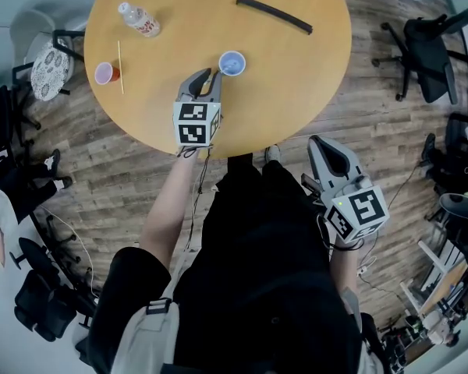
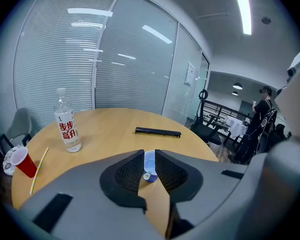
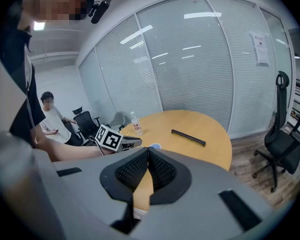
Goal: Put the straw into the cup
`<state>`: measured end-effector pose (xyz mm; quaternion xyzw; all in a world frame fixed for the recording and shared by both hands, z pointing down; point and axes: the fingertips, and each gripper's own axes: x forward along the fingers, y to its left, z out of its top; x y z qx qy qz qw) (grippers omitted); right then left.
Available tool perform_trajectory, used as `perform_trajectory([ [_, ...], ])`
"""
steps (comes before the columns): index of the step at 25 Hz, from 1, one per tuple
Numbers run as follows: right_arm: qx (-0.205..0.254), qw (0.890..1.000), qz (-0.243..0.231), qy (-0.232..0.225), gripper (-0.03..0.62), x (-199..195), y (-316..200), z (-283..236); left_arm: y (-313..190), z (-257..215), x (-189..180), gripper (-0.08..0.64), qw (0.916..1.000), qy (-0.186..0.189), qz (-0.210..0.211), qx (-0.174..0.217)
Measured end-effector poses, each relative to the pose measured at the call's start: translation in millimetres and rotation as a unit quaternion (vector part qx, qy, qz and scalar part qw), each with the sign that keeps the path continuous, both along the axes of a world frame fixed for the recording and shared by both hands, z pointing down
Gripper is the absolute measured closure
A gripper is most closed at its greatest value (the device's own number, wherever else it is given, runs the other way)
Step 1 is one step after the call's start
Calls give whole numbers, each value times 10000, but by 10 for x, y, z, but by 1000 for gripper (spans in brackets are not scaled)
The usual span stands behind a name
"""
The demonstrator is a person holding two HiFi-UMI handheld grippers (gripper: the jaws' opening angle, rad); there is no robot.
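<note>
A thin yellow straw (image 1: pixel 120 66) lies flat on the round wooden table (image 1: pixel 296 76) at its left side, also seen in the left gripper view (image 2: pixel 39 170). Just left of the straw, a red cup (image 1: pixel 105 73) lies on its side (image 2: pixel 21 160). A blue cup (image 1: pixel 232 63) stands upright near the table's middle. My left gripper (image 1: pixel 210 75) hovers just short of the blue cup (image 2: pixel 149 163), narrowly open with nothing held (image 2: pixel 149 154). My right gripper (image 1: pixel 316 142) is off the table near the person's lap, shut and empty (image 3: pixel 148 151).
A clear water bottle (image 1: pixel 139 19) stands at the table's far left. A black bar (image 1: pixel 274 14) lies at the far right of the tabletop. Office chairs (image 1: pixel 425 53) ring the table. A seated person (image 3: pixel 52 121) is beyond it.
</note>
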<state>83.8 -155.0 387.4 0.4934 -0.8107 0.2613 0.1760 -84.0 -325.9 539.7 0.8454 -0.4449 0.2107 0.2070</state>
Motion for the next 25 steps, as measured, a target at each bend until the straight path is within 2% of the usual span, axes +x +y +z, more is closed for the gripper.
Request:
perform_trajectory([
  [9, 295, 9989, -309, -199, 575, 31, 76, -94, 163, -581, -85, 499, 9977, -108, -282, 609],
  [17, 670, 9930, -894, -375, 575, 85, 129, -208, 638, -1386, -70, 499, 9896, 243, -685, 1244],
  [25, 793, 9849, -1440, -549, 575, 176, 339, -245, 1399, -1885, 152, 502, 9829, 526, -831, 1559],
])
